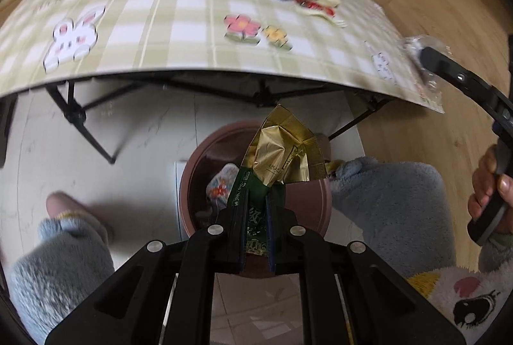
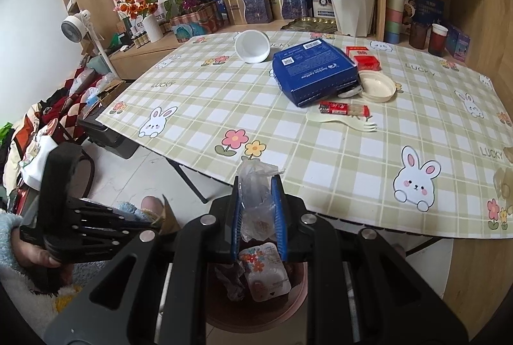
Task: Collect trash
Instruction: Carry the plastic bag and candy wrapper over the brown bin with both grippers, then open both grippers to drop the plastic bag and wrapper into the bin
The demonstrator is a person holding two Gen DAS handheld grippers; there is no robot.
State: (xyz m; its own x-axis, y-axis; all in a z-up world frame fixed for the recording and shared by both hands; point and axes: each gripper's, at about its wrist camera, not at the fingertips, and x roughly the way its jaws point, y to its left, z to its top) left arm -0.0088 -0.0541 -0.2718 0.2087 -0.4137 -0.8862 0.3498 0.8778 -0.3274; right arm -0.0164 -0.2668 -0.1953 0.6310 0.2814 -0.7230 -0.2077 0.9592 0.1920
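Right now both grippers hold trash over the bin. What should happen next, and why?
Probably open the left gripper: its gold wrapper hangs right above the bin, so it should drop in. The right gripper, shut on a plastic bag, can follow.

Glossy gold foil wrapper point(image 1: 282, 149), crinkled clear plastic point(image 2: 255, 184)

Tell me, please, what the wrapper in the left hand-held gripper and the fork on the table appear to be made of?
The wrapper looks like metallised foil: glossy gold with sharp creases and a green printed end. The fork seems to be matte cream plastic, thin and uniformly pale.
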